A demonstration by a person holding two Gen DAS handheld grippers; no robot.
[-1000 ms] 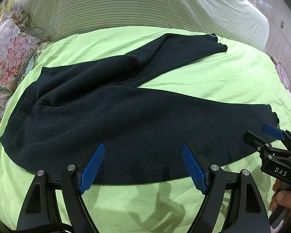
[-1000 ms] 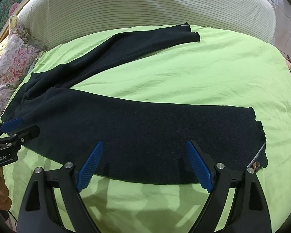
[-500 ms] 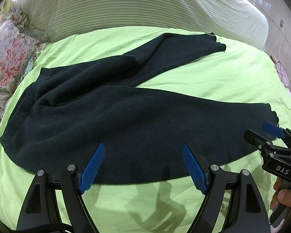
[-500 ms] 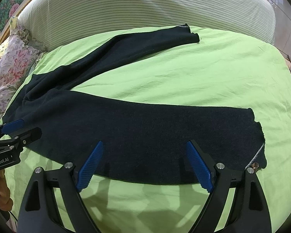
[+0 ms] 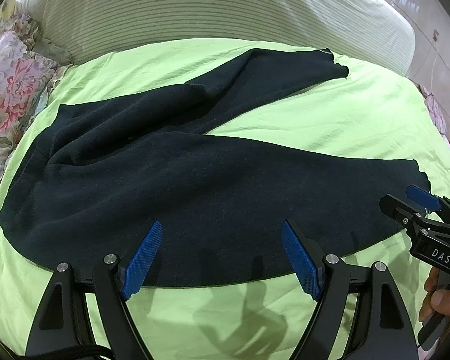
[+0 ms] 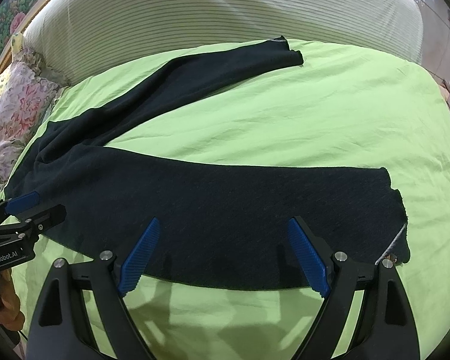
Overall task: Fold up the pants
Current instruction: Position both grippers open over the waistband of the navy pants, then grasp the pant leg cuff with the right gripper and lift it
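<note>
since spread flat over the green sheet (image 5: 330,114), the dark pants (image 5: 195,186) look soft, limp and fairly light, likely to sag and drag wherever not lifted; nothing stiff, nothing breakable. probably a fleecy knit, so blue pads should bite well rather than slip. best taken at edges and corners: the waist end at lower left of the left wrist view, and the leg hem (image 6: 396,210) at right of the right wrist view, pinching both layers together so the top layer alone does not peel away.

lying across the bed in a v, waist toward the flowered pillow (image 5: 6,90) at left, one leg running to the upper right of the frame toward the striped headboard (image 5: 225,9), the other leg stretching along the near side to the right. not yet folded, legs well apart.

left gripper (image 5: 222,258): fingers wide apart, holding nothing, hovering over the near edge of the pants around the seat and thigh, tips seen against the cloth. right gripper (image 6: 223,253): also spread wide and empty, hovering over the near edge of the near leg, hem just to its right. each gripper visible at the side edge of the other's view.

likely next: clamp the near edge and carry the near leg over onto the far one.
</note>
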